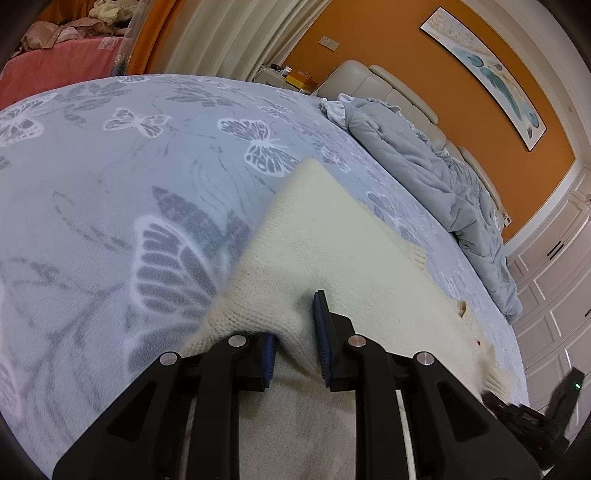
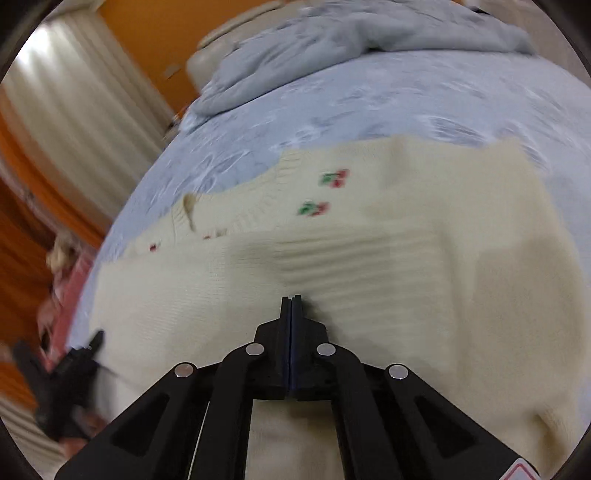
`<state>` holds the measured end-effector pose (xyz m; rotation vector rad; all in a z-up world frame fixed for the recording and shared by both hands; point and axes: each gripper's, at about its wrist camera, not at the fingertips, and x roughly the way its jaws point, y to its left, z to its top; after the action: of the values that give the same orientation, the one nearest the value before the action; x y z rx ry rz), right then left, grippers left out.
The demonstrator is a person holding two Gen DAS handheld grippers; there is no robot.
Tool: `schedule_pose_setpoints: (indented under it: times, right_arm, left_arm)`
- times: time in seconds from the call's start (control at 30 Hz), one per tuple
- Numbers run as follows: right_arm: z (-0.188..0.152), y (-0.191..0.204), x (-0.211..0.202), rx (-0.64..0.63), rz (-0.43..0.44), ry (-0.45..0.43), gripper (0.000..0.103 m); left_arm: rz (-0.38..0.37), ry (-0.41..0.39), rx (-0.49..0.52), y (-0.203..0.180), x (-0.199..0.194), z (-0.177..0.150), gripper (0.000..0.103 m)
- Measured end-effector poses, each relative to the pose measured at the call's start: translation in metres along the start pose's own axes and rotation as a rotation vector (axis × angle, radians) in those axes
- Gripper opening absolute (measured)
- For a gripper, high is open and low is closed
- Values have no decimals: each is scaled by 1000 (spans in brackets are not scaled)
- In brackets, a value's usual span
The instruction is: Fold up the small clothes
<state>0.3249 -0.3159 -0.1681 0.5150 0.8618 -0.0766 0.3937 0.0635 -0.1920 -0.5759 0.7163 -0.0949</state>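
The cream sweater (image 2: pixel 369 258) lies flat across the bed (image 1: pixel 110 166), its near edge seemingly pinched in the left tool (image 1: pixel 295 339), while the right tool (image 2: pixel 291 299), pressed together and empty, hovers over the middle.

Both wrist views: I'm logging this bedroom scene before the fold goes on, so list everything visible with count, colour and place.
sweater: one, cream knit with red-green cherry motifs, spread on the bed
bedsheet: one, grey-blue with butterflies, under the sweater
duvet: one, grey, bunched by the headboard
headboard: one, beige, padded
painting: one, teal feathers, on the orange wall
curtains: cream, far corner
left gripper: black, closed on a sweater fold
right gripper: black, shut, tips at the sweater
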Motion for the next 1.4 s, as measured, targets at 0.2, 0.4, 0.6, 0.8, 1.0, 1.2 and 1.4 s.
schedule_pose_setpoints:
  times: [0.2, 0.4, 0.6, 0.8, 1.0, 1.2, 1.4]
  right_arm:
    - [-54, -50, -106, 59, -101, -33, 15]
    - [-144, -93, -207, 143, -219, 74, 62]
    - [-218, -111, -241, 233, -176, 209, 70]
    - [-249, -87, -229, 161, -122, 234, 78]
    - [-252, -75, -222, 155, -8, 199, 28]
    - [-238, -67, -250, 212, 57, 99, 7]
    - [-229, -37, -323, 152, 115, -38, 5]
  left_arm:
    - [17, 15, 0, -2, 0, 3, 19]
    - [1, 160, -33, 3, -53, 8, 45]
    - [53, 236, -55, 36, -174, -29, 94]
    - [62, 417, -212, 86, -216, -92, 94]
    - [56, 366, -157, 77, -233, -118, 77]
    - [-15, 438, -184, 65, -241, -106, 9]
    - [-157, 407, -103, 42, -301, -83, 7]
